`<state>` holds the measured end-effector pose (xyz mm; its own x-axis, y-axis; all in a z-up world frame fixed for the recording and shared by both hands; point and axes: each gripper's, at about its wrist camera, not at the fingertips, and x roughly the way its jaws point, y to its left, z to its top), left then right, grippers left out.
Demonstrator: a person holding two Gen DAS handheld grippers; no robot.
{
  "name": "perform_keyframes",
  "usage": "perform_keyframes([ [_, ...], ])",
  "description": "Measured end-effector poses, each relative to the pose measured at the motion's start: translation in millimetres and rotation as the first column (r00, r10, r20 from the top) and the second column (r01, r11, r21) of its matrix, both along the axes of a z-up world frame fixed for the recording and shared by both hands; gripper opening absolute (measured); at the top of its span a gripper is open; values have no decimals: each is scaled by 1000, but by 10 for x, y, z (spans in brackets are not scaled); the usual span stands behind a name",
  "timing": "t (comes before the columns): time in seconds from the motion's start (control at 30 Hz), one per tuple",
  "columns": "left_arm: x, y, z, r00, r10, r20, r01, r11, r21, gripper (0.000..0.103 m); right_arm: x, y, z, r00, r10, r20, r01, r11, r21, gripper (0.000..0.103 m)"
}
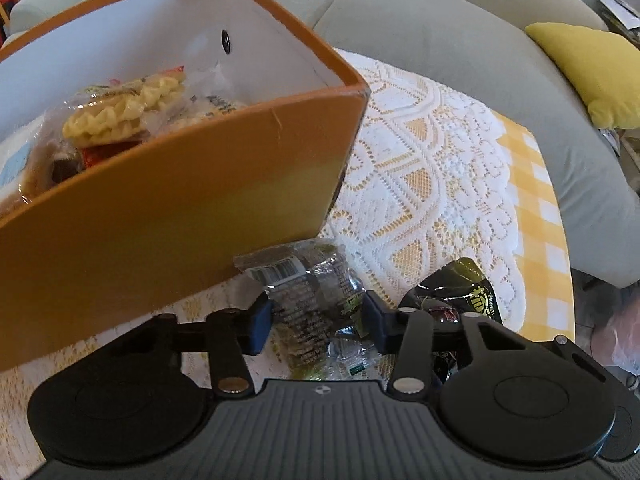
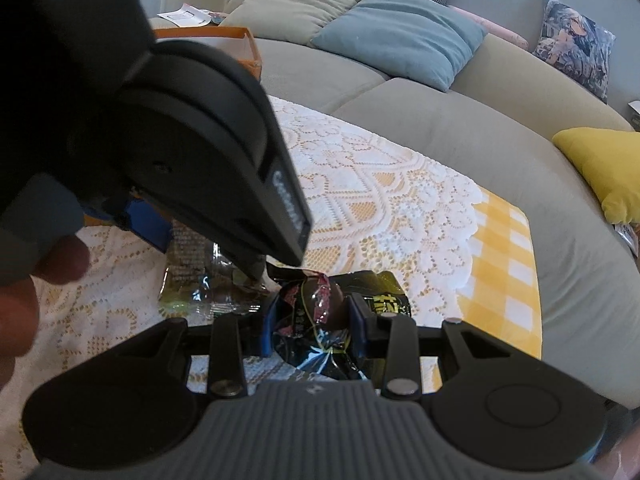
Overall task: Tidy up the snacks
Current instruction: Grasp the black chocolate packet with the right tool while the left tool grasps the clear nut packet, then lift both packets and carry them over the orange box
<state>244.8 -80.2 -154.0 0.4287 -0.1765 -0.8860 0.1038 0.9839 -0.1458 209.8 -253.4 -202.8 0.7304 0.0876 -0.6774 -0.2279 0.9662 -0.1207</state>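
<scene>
An orange box [image 1: 168, 216] with a white inside stands on the lace cloth at the left and holds several wrapped snacks, among them yellow wavy biscuits [image 1: 120, 116]. My left gripper [image 1: 318, 316] is shut on a clear green-tinted snack packet [image 1: 308, 304] just in front of the box's near corner. The packet also shows in the right wrist view [image 2: 192, 276]. My right gripper [image 2: 310, 326] is shut on a black snack packet with red and yellow print [image 2: 316, 320]. This black packet lies to the right of the left gripper [image 1: 452, 300].
The table has a white lace cloth [image 1: 432, 184] over a yellow checked cloth [image 2: 504, 264]. A grey sofa [image 2: 440, 120] curves behind it with a yellow cushion [image 1: 592, 72] and a blue cushion [image 2: 400, 36]. The left gripper's body [image 2: 168, 148] fills the left of the right wrist view.
</scene>
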Motion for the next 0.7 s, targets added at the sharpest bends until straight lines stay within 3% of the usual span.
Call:
perform_keyframes([
  [0.17,-59,41,68,1000,-14,5,14,1000,-11,39,-6,18,5,1000,4,4,-4,1000,-14,35],
  [0.7,-488,264,400,998,-33,45,34,999,-15,38,-197,58,114,999,19,38,-18,1000,-10,35],
])
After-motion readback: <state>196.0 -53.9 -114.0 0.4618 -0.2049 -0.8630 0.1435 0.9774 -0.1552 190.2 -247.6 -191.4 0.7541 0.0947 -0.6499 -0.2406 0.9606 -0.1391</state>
